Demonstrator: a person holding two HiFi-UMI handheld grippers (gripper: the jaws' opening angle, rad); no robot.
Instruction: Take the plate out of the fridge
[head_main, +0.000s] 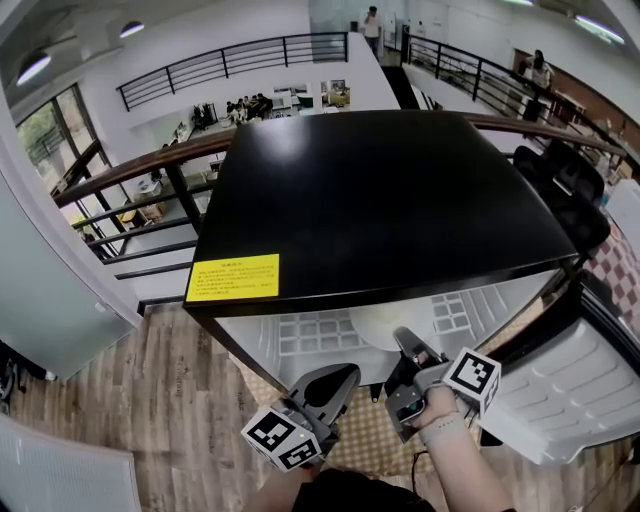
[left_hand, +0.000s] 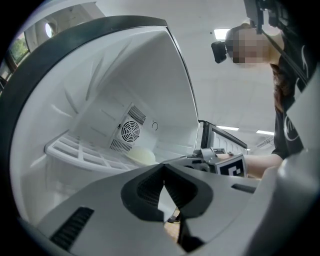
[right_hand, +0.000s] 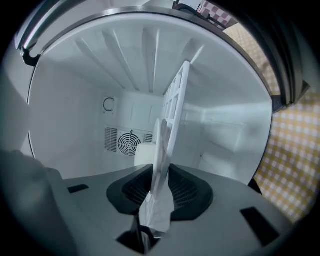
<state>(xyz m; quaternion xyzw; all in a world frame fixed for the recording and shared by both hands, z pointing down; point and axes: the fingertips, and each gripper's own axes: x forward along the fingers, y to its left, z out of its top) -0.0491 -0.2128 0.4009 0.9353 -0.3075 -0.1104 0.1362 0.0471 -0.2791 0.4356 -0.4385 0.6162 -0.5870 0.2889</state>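
Note:
A white plate (head_main: 380, 326) lies on the white grid shelf (head_main: 315, 332) inside the open black-topped fridge (head_main: 380, 200). My right gripper (head_main: 409, 343) reaches into the fridge from the front. In the right gripper view the plate's rim (right_hand: 159, 145) runs edge-on between the two pads, which press on it from both sides, so my right gripper (right_hand: 161, 172) is shut on the plate. My left gripper (head_main: 335, 383) hangs just outside the fridge mouth, left of the right one. Its pads meet at the tips in the left gripper view, shut on nothing (left_hand: 164, 176). There the plate (left_hand: 142, 156) shows pale near the back wall.
The fridge door (head_main: 565, 390) stands open at the right. A round fan vent (left_hand: 130, 131) sits in the fridge's back wall. A yellow label (head_main: 233, 277) is on the fridge top. A checkered mat (head_main: 365, 432) lies below the fridge mouth, and black chairs (head_main: 570, 190) stand to the right.

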